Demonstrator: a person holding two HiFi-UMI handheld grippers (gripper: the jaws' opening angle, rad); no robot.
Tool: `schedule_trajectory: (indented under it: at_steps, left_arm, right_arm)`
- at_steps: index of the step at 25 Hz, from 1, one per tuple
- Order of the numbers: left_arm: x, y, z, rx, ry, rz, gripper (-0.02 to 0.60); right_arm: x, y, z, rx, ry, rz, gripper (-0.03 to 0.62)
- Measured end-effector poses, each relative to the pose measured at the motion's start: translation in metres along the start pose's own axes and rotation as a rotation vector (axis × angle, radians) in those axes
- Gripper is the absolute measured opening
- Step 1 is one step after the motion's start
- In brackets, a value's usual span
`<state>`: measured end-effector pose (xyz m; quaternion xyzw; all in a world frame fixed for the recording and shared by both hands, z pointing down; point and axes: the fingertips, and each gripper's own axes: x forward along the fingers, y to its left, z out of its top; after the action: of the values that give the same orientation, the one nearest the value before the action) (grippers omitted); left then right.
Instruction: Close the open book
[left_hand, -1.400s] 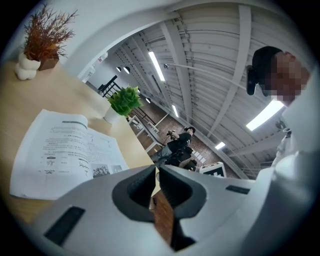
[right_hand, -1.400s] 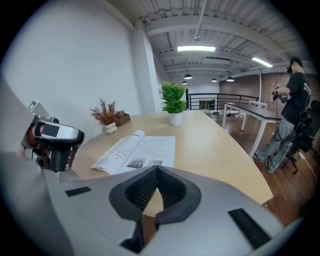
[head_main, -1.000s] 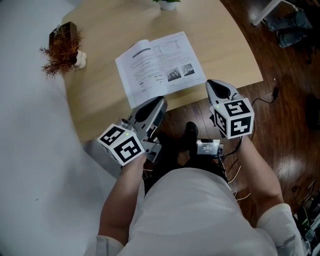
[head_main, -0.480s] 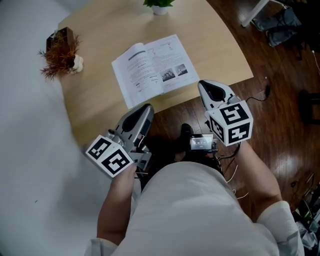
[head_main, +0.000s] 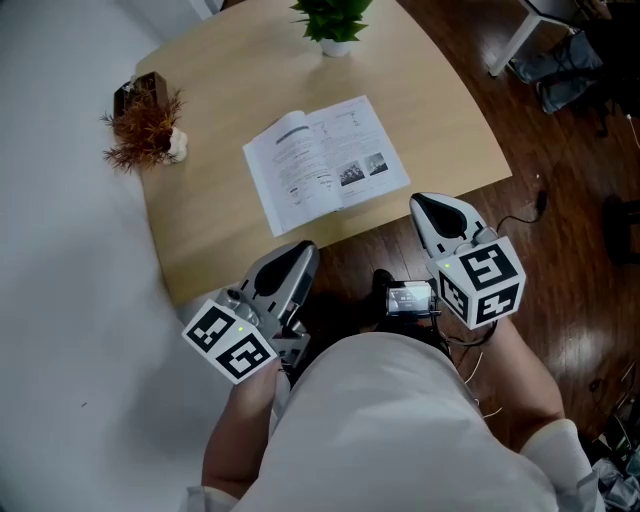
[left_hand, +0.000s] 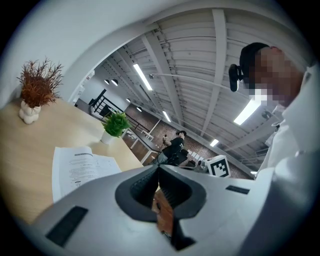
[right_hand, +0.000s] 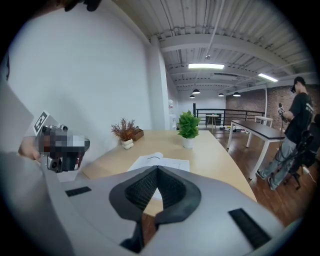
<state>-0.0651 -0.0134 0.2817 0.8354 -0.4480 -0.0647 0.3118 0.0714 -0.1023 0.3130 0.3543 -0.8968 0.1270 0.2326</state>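
The open book (head_main: 325, 163) lies flat on the wooden table (head_main: 220, 215), white pages up, near the table's front edge. My left gripper (head_main: 303, 250) hovers just off that edge, below the book's left page, jaws shut and empty. My right gripper (head_main: 424, 204) hangs off the edge beside the book's lower right corner, also shut on nothing. In the left gripper view the book (left_hand: 80, 169) shows left of the closed left gripper (left_hand: 159, 168). In the right gripper view the book (right_hand: 161, 162) lies straight ahead beyond the closed right gripper (right_hand: 157, 169).
A dried plant in a white vase (head_main: 150, 140) and a dark box (head_main: 138, 92) stand at the table's left, a green potted plant (head_main: 333, 22) at its far edge. A small device (head_main: 410, 298) rests on my lap. A person (right_hand: 297, 125) stands far right by another table (right_hand: 257, 128).
Both grippers have risen and drawn back slightly from the book's near edge, still shut. The book lies open as before.
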Motion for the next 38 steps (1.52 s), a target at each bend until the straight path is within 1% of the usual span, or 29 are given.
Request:
schedule_trajectory:
  at_steps: [9, 18, 28, 33, 38]
  left_arm:
    - [-0.019, -0.016, 0.012, 0.039, -0.016, -0.015, -0.002]
    - [-0.033, -0.021, 0.013, 0.060, -0.013, -0.006, -0.002]
    - [-0.053, -0.032, 0.015, 0.075, -0.015, 0.008, -0.002]
    - [-0.054, -0.039, 0.013, 0.098, -0.015, 0.011, -0.002]
    - [-0.054, -0.044, 0.011, 0.098, -0.017, 0.009, -0.002]
  right_arm:
    - [-0.014, 0.018, 0.021, 0.013, -0.050, 0.029, 0.003]
    - [-0.033, 0.034, 0.031, 0.000, -0.079, 0.046, 0.003]
    - [-0.048, 0.040, 0.039, -0.014, -0.097, 0.055, 0.003]
    - [-0.055, 0.040, 0.042, -0.015, -0.113, 0.059, 0.003]
    - [-0.064, 0.038, 0.047, -0.018, -0.131, 0.059, 0.003]
